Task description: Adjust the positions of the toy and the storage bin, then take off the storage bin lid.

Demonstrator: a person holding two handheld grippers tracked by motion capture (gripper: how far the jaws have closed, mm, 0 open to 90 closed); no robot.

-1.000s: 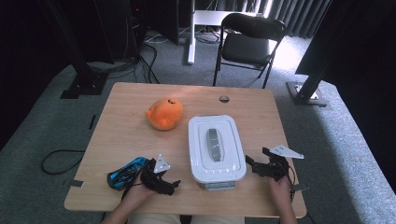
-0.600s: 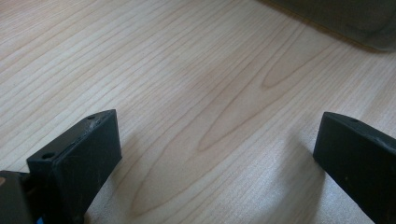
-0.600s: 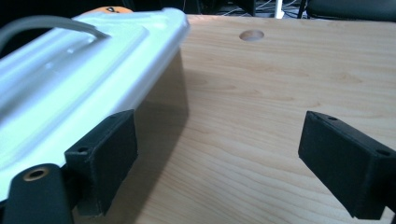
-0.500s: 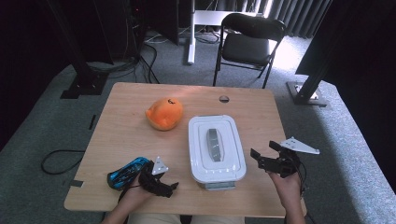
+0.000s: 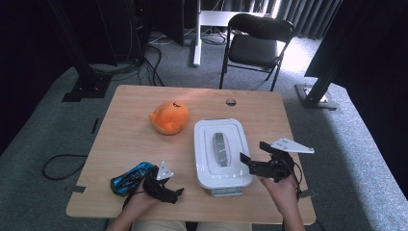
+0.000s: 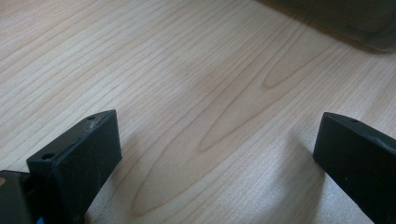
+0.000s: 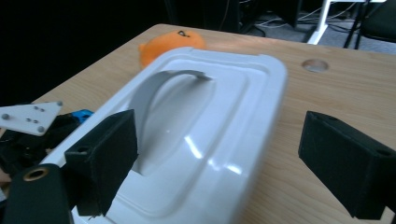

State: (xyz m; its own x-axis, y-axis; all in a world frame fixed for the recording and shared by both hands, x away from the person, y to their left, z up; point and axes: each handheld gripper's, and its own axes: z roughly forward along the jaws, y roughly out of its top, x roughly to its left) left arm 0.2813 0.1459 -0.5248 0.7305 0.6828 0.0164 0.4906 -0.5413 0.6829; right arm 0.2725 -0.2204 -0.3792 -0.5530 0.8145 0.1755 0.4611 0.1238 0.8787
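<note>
Pale wood-grain tabletop point(image 5: 144, 144) fills your workspace, set on grey carpet with a black folding chair point(image 5: 257, 41) beyond its far edge.

Your right gripper point(image 5: 255, 156) is held just above the table with its jaws spread wide and nothing between them; in the right gripper view point(image 7: 219, 158) the two black jaws straddle the near right edge of the white rectangular plastic box with its grey arched lid handle point(image 7: 187, 135). From above, that box point(image 5: 221, 151) sits right of the table's centre, and your right jaw tips hover at its right rim, apparently without clamping it. The grey handle point(image 5: 219, 148) lies along the middle of the lid, a short reach further in from the jaws.

Your left gripper point(image 5: 166, 190) rests low near the front edge, jaws likewise apart and empty; the left gripper view point(image 6: 215, 163) shows bare wood between them, with a corner of the box at the upper right. A blue toy car point(image 5: 129, 178) lies just beside it on the left, and a round orange plush toy point(image 5: 169, 117) sits well apart, towards the far side.

As I judge it, you are at the very start: the lid looks closed and seated, nothing is lifted or gripped. Taking hold of the box or its handle is still to come, as is everything after.
</note>
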